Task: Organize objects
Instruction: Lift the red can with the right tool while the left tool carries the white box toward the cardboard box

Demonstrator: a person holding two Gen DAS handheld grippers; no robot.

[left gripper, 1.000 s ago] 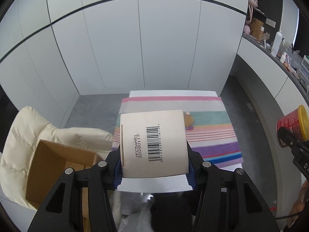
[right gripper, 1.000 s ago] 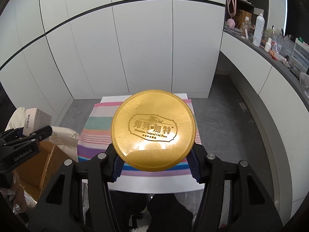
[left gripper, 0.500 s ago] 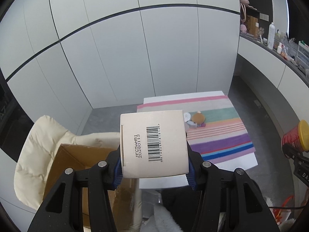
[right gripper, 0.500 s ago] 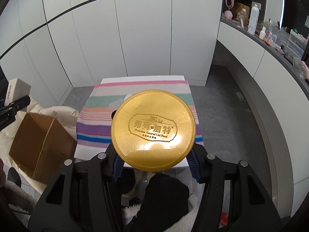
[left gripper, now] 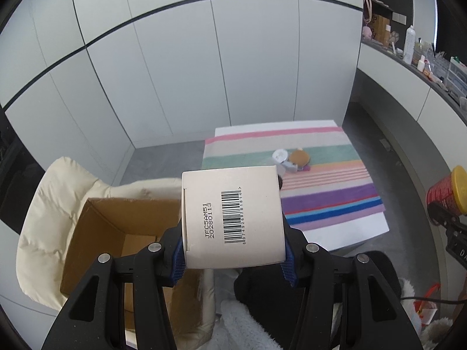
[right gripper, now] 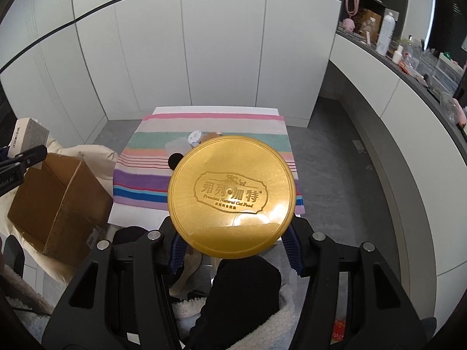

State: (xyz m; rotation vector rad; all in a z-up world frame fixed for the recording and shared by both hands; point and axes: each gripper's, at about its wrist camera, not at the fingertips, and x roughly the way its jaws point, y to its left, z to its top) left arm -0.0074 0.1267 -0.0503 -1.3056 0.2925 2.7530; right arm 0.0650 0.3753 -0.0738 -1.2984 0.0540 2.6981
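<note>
The left gripper (left gripper: 233, 258) clamps a light, crushable carton (left gripper: 232, 218) by its sides, above the open box (left gripper: 96, 233) at left. The right gripper (right gripper: 235, 250) pinches a rigid, slippery can (right gripper: 232, 195) across its rim.

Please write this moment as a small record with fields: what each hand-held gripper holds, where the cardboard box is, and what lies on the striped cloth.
left hand-held gripper: shut on white carton, barcode side facing the camera
right hand-held gripper: shut on gold-lidded can
cardboard box: open, resting on a cream padded cushion, left of the table
striped cloth: covers the white table
on the cloth: a few small items, too small to name
</note>
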